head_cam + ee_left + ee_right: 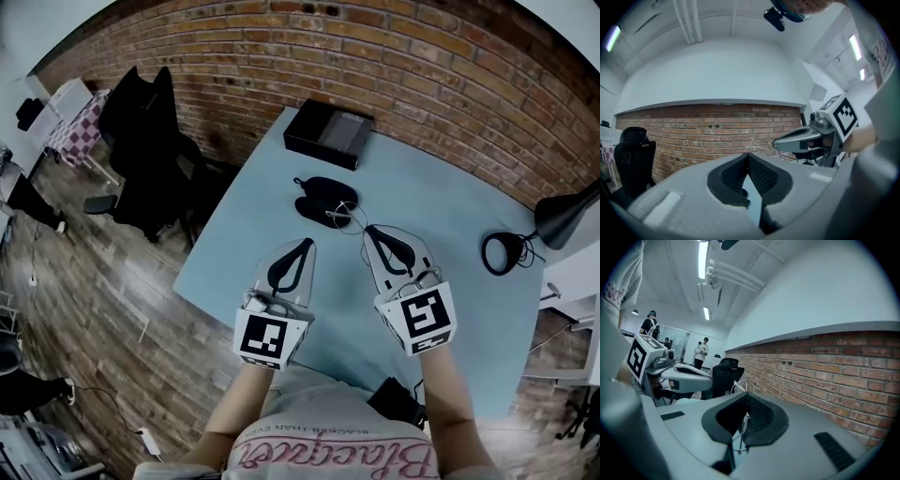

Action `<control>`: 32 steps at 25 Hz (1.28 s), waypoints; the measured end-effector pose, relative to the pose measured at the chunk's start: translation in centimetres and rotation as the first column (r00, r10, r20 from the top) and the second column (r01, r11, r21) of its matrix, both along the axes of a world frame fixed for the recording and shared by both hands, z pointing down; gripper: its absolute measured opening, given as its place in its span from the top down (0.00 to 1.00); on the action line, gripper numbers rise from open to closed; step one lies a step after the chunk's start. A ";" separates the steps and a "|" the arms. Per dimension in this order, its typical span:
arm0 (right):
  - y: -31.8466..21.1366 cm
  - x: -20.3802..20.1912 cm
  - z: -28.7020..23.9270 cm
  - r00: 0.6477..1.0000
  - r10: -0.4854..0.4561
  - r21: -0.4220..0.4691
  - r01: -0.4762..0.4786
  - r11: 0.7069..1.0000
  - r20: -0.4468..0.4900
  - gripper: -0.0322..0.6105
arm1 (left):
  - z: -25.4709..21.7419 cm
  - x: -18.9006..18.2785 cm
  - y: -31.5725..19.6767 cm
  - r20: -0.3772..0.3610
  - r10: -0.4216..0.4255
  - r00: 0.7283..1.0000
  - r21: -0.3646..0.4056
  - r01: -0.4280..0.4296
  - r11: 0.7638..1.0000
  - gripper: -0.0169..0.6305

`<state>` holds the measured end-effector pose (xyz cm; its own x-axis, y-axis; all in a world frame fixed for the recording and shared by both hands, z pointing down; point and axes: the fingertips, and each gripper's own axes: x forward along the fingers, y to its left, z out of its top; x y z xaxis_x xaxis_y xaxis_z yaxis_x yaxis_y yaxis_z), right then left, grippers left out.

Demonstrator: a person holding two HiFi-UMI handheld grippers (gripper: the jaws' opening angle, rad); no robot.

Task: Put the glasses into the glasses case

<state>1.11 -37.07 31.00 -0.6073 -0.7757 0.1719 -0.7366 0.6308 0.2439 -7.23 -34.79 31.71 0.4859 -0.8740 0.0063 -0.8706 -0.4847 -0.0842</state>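
Observation:
The black glasses case (322, 195) lies open on the light blue table (441, 202), its two halves side by side. Thin wire-framed glasses (345, 217) hang just right of the case, above the table. My right gripper (368, 230) is shut on the glasses, and the wire frame (738, 386) runs down between its pads in the right gripper view. Left of it, nearer the table's front edge, my left gripper (304, 243) is shut with nothing in it. From the left gripper view my left gripper (748, 157) looks across at the right gripper (777, 142) and the glasses (761, 143).
A black box (329, 132) sits at the table's far edge. A black desk lamp (565, 217) and its ring-shaped base (503, 252) stand at the right. A black office chair (141, 141) is left of the table, with a brick wall (403, 66) behind. A dark object (397, 399) lies at the near edge.

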 end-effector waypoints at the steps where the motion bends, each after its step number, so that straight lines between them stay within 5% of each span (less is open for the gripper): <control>1: -1.1 -0.2 0.2 1.000 -0.001 -0.008 0.001 1.000 -0.003 0.93 | 0.4 -0.1 -0.9 0.002 0.010 1.000 -0.009 -0.010 1.000 0.97; 12: -10.7 -3.3 7.2 0.982 -0.145 -0.119 0.131 0.984 -0.123 0.93 | 5.4 -0.3 -10.1 0.008 0.090 0.996 -0.116 -0.089 0.989 0.97; 32: -23.2 -6.6 22.8 0.883 -0.372 -0.262 0.301 0.917 -0.286 0.93 | 15.1 -2.4 -20.5 0.004 0.129 0.992 -0.300 -0.122 0.946 0.97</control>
<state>-5.49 -60.23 53.82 -0.7082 -0.4605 0.5351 -0.3731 0.8876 0.2701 -9.64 -55.25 46.83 0.5879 -0.7624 0.2706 -0.8009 -0.5957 0.0617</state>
